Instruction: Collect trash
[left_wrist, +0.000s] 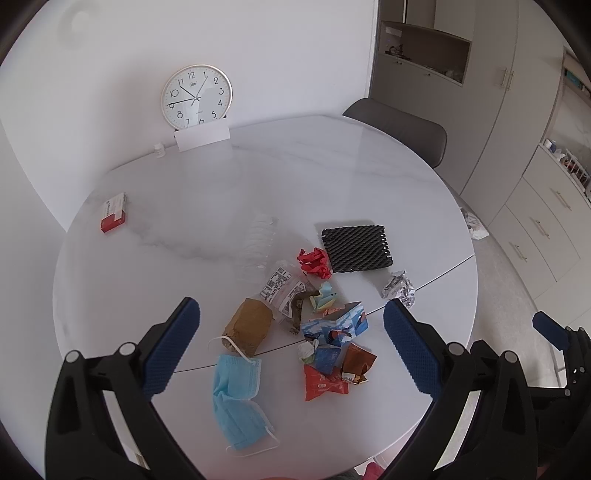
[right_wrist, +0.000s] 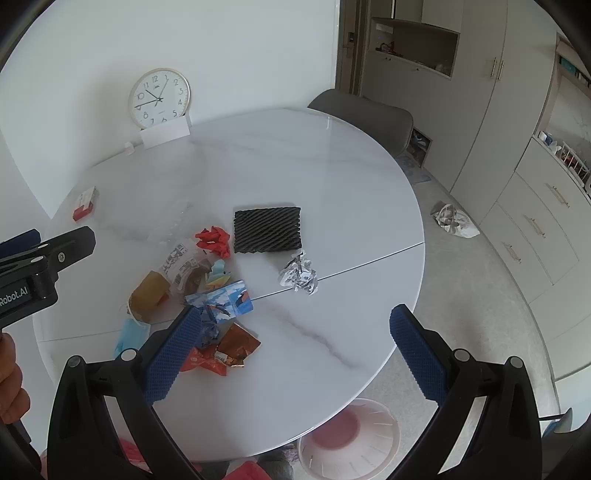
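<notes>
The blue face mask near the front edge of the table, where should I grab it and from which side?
Grip the bunched middle of the blue face mask, coming straight down from above with the left gripper, whose fingers are wide open. The mask lies flat and crumpled on the table, so its raised folds probably give more to pinch than its thin ear loops.

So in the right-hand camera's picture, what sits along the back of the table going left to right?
Red and white box → crumpled red paper → black foam mesh pad → crumpled printed paper ball.
</notes>
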